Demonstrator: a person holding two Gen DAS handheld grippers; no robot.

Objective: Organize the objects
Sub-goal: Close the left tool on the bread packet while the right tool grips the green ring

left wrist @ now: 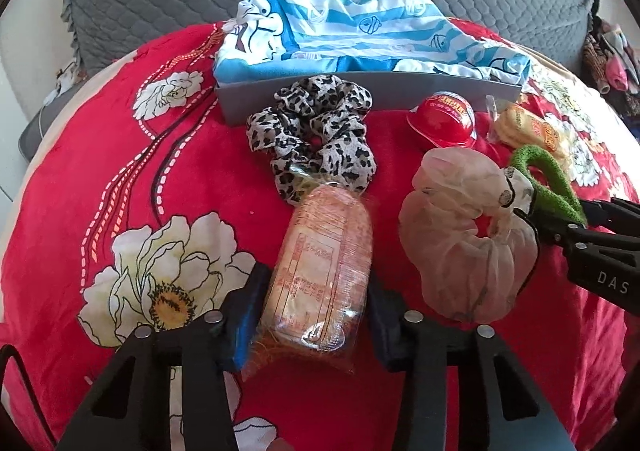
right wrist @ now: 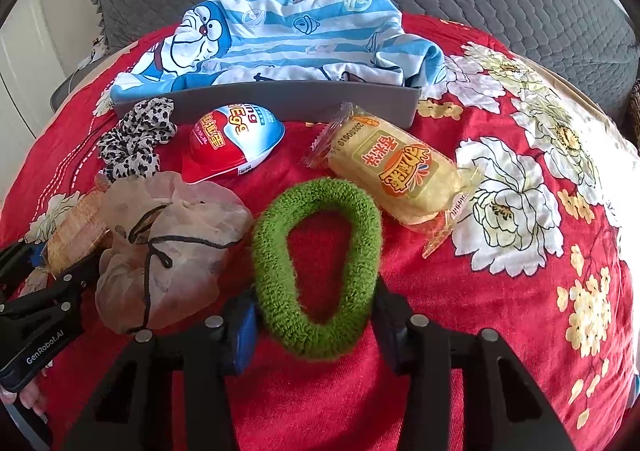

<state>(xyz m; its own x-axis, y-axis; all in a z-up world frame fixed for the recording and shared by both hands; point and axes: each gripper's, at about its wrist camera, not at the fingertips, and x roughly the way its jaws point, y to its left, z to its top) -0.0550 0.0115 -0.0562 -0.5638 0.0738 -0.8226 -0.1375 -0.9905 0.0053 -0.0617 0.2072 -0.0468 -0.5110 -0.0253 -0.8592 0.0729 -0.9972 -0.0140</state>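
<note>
while clamped low in the left view, left gripper (left wrist: 312,331) pads pressing a clear-wrapped snack (left wrist: 320,275). low centre of the right view, right gripper (right wrist: 316,327) closed on a green scrunchie (right wrist: 316,267). beside it at left, a sheer scrunchie (right wrist: 160,251). farther up, a leopard scrunchie (left wrist: 316,135), a red egg (right wrist: 232,147), a yellow snack (right wrist: 404,171). top centre, a grey box (right wrist: 280,101) under a blue striped cloth (right wrist: 280,39).

Bright daylight, washed-out glare at the right, strong fisheye bending, dark corners.
</note>
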